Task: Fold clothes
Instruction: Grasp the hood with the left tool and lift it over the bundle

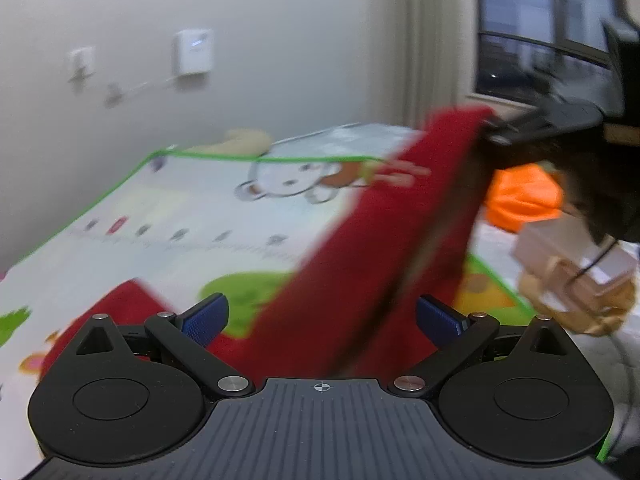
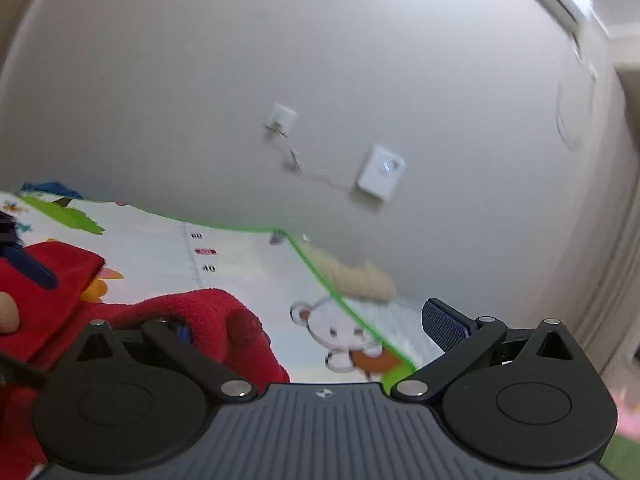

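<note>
The red garment (image 1: 372, 240), a thick fleecy knit, rises as a taut band above the cartoon play mat (image 1: 180, 216), one corner seemingly caught at the right claw (image 1: 496, 132), likely to carry that edge over for a fold. The left claw (image 1: 320, 320) stands wide open with cloth between its blue ribbed pads (image 1: 204, 320). In its own view the right claw (image 2: 316, 328) looks spread, fleece draped over its left finger; whether it pinches cannot be told.
</note>
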`<state>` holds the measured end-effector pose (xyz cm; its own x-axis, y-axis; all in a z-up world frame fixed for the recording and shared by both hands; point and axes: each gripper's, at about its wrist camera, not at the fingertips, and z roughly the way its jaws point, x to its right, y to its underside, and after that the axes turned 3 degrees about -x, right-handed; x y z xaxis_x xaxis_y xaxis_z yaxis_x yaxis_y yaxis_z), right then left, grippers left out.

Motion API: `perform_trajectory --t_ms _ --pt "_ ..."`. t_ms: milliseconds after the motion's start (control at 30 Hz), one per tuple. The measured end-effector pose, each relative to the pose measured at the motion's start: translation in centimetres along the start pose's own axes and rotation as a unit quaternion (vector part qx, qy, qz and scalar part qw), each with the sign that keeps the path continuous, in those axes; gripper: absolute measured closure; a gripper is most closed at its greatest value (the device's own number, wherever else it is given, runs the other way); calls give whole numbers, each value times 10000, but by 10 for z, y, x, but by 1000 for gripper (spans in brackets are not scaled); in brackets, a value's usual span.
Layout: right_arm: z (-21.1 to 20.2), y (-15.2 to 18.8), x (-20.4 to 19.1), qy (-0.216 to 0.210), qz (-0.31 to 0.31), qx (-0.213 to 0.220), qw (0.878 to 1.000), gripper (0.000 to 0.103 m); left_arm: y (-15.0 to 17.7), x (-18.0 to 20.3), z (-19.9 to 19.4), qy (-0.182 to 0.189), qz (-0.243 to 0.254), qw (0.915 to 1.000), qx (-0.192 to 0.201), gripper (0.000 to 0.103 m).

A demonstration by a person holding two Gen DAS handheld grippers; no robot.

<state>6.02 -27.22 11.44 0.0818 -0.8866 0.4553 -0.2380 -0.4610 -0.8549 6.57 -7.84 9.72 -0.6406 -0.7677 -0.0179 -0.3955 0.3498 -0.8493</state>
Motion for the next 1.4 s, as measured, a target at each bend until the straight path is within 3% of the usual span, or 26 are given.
perform_trajectory --t_ms 167,500,567,600,700,800,867,967,1033,1133,1200,1267,1367,1400 --pt "2 0 2 -76 -7 -121 9999 0 -9 35 12 208 525 9982 191 1" --pt "12 31 30 -292 499 -505 9970 0 -11 56 51 193 935 9954 -4 3" --pt "13 37 34 -319 600 -583 9960 0 -12 60 59 190 1017 9946 -44 18" --pt "14 40 34 -323 623 -609 9957 0 -12 63 63 188 1058 9942 -63 31" --pt "16 46 36 -362 665 -669 9949 0 -11 67 72 165 1176 9928 -128 50" --pt "18 52 45 -936 899 -734 9888 0 -9 69 77 103 1271 9916 -201 61" --pt "15 55 60 -1619 1391 -656 9747 0 -9 67 80 51 1249 9918 -269 66" --pt "16 59 92 -2310 2533 -461 9383 0 -7 64 85 112 1170 9923 -384 73" --pt "30 66 107 -2273 3177 -586 9187 0 -3 73 82 217 1213 9914 -431 73" --pt "60 84 104 -2065 3434 -1191 9084 2 3 85 81 214 1421 9885 -478 73" --pt "81 101 96 -2073 3519 -1685 8971 16 6 86 80 238 1456 9877 -513 72" --pt "99 122 88 -2145 3701 -2212 8764 26 8 86 80 250 1487 9871 -541 67" --pt "113 151 78 -2364 4024 -2712 8418 29 8 88 80 203 1567 9860 -529 55" --pt "115 159 75 -2429 4130 -2832 8308 29 8 89 81 187 1580 9858 -535 43"
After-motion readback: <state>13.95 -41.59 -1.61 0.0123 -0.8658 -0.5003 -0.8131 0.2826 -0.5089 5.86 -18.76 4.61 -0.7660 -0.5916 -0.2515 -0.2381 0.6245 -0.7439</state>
